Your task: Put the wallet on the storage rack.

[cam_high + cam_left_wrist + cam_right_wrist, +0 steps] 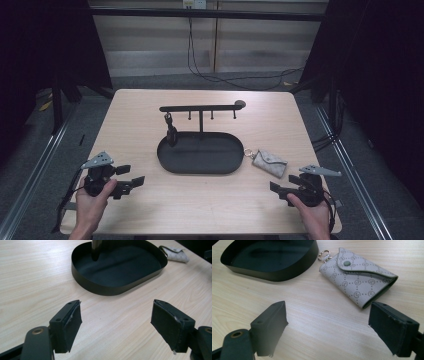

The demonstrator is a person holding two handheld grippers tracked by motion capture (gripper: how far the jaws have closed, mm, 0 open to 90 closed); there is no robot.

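Both tongs sit low at the near tabletop (150, 210) edge, left tongs (131, 180) and right tongs (279, 188) gaping with nothing between them. Just beyond the right pair lies the key pouch (270, 163) (ring toward the tray), beside the black tray (200, 167), whose hook stand (201, 108) rises farther back.

Both grippers matte black, handheld, bare forearms, no sleeves. Left gripper (131, 182): grey triangular plate on top w/ small holes, black cable off the back. Right gripper (281, 189): same plate, cable looped by the wrist. Jaw blocks square-ish, black foam/rubber pads (74, 319) w/ frayed edges, small screw holes on top, brass-coloured rivet (237, 334) at each link arm.
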